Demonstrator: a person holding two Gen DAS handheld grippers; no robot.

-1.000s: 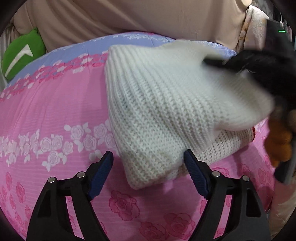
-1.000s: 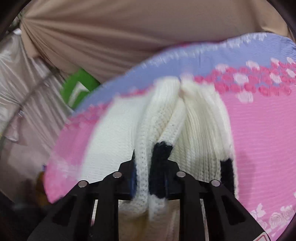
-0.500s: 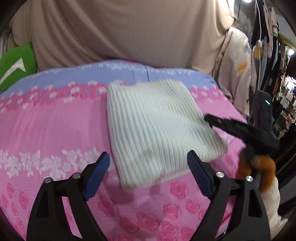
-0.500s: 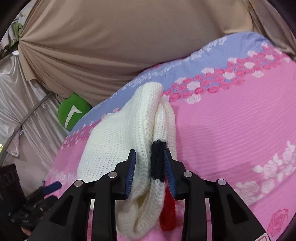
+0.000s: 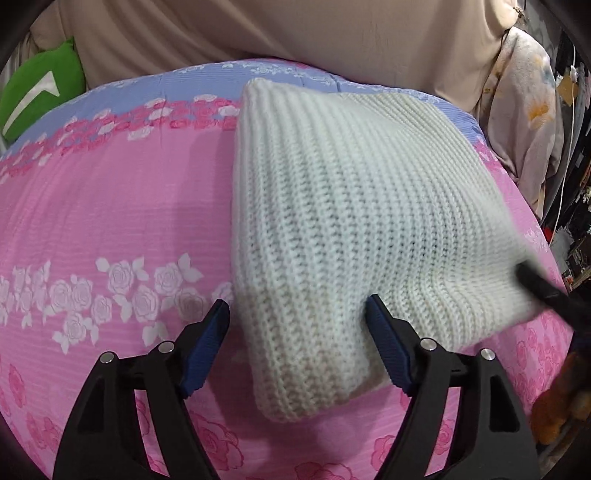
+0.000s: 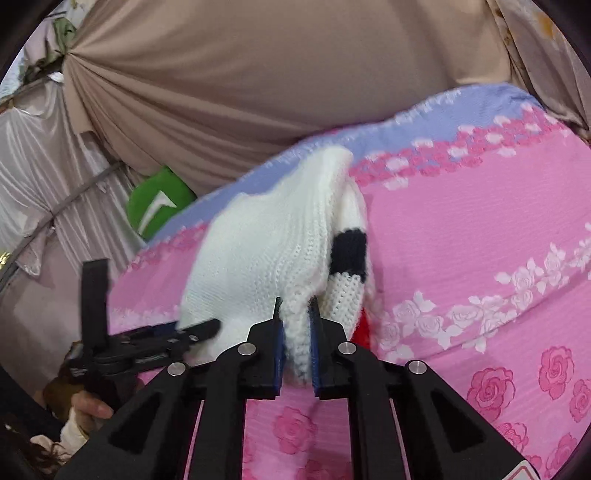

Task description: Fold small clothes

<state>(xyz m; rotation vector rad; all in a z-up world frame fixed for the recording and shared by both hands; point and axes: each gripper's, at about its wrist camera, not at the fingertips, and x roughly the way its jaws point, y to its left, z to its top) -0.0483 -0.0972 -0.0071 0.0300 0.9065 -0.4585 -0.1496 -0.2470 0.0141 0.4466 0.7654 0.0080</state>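
Observation:
A folded white knit sweater (image 5: 351, 221) lies on the pink floral bedspread (image 5: 110, 214). My left gripper (image 5: 295, 314) is open, its jaws on either side of the sweater's near left corner. My right gripper (image 6: 295, 306) is shut on the sweater's edge (image 6: 266, 251) and lifts it; a black band (image 6: 349, 247) and a red patch (image 6: 362, 328) show on the underside. The right gripper's finger shows as a black bar (image 5: 546, 288) at the sweater's right side. The left gripper appears in the right wrist view (image 6: 147, 347).
A green cushion (image 5: 37, 96) sits at the bed's far left. A beige curtain (image 5: 277, 33) hangs behind the bed. Hanging clothes (image 5: 528, 96) and clutter are at the right. A hand (image 6: 88, 410) holds the left gripper.
My left gripper moved forward, its jaws now around the sweater's near corner. My right gripper, still shut on the sweater's edge, has raised it, and the black band now sits beside the jaws.

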